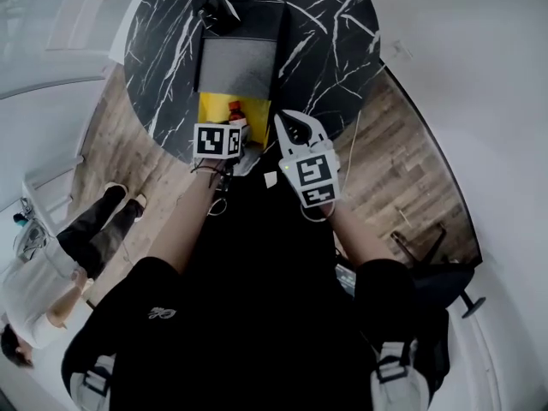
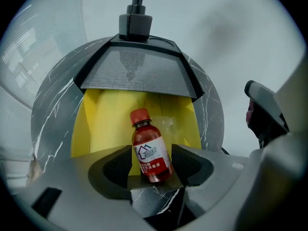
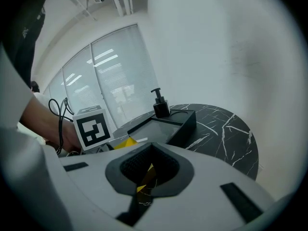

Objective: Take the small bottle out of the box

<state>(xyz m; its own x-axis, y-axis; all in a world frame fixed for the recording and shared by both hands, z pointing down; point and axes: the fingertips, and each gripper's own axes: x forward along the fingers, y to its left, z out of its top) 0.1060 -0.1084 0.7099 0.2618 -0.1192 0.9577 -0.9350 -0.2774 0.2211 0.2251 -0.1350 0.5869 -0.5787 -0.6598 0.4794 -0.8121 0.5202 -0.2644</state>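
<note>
Both forearms (image 1: 184, 229) reach toward frame centre. The left gripper (image 2: 153, 166) points steeply down, jaws wide apart; the right gripper (image 3: 150, 167) beside it tilts gently down, jaws together.
</note>
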